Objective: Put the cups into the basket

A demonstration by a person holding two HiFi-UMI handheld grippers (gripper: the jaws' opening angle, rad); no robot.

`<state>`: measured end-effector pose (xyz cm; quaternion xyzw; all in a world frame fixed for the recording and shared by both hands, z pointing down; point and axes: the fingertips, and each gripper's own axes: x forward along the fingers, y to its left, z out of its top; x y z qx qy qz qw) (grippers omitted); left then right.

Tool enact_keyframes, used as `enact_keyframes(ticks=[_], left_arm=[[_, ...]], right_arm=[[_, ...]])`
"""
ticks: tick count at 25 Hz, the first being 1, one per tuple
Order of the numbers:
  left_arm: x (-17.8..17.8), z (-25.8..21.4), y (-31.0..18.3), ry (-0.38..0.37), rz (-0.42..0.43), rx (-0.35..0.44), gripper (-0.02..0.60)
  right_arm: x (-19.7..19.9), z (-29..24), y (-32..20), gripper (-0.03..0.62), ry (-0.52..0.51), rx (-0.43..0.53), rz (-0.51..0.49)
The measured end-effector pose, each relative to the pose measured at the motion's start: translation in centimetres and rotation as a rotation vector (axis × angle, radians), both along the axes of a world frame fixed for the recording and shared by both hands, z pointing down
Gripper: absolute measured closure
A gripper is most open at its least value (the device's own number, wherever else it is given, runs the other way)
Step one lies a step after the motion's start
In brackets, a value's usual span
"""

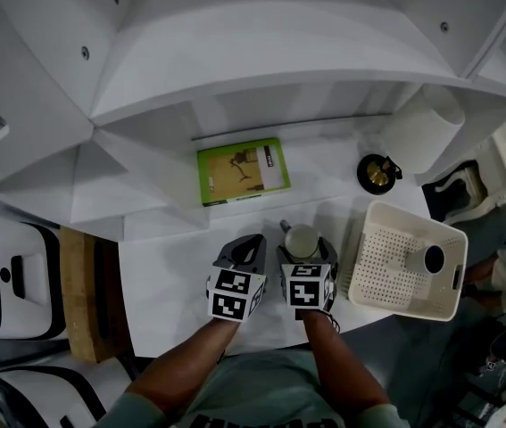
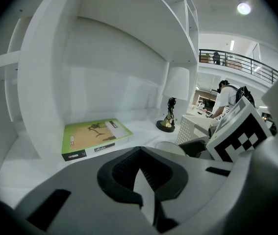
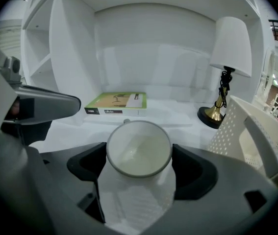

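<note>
A pale cup stands upright on the white table, its handle pointing away from me. My right gripper is open, with one jaw on either side of the cup. In the right gripper view the cup fills the gap of that gripper, and its pads sit close to the rim. My left gripper hangs just left of it, shut and empty, with the jaws meeting at the tip. The cream perforated basket stands to the right with another cup inside it.
A green book lies flat at the back under the white shelving. A lamp with a brass base and white shade stands behind the basket. The table's front edge runs just below the grippers. A wooden board stands left of the table.
</note>
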<state>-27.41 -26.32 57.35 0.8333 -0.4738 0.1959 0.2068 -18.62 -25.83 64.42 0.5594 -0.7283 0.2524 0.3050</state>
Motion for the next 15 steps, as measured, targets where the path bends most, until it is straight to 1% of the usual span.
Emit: enact_keyframes(ticks=[6,11,15], left_arm=[[0.5,0.4,-0.3,-0.003,0.015,-0.006,0.574],[0.7,0.4,-0.2,-0.010,0.018,-0.007,0.574],[0.9,0.0,0.1,-0.012,0.013,-0.002,0.574]], right_arm=[[0.0,1.6,-0.4,0.203,0.019,-0.034,-0.029],[-0.2,1.8,-0.5,0.204,0.020,-0.032,-0.069],[-0.1,1.5,-0.3,0.203,0.012,-0.028,-0.078]])
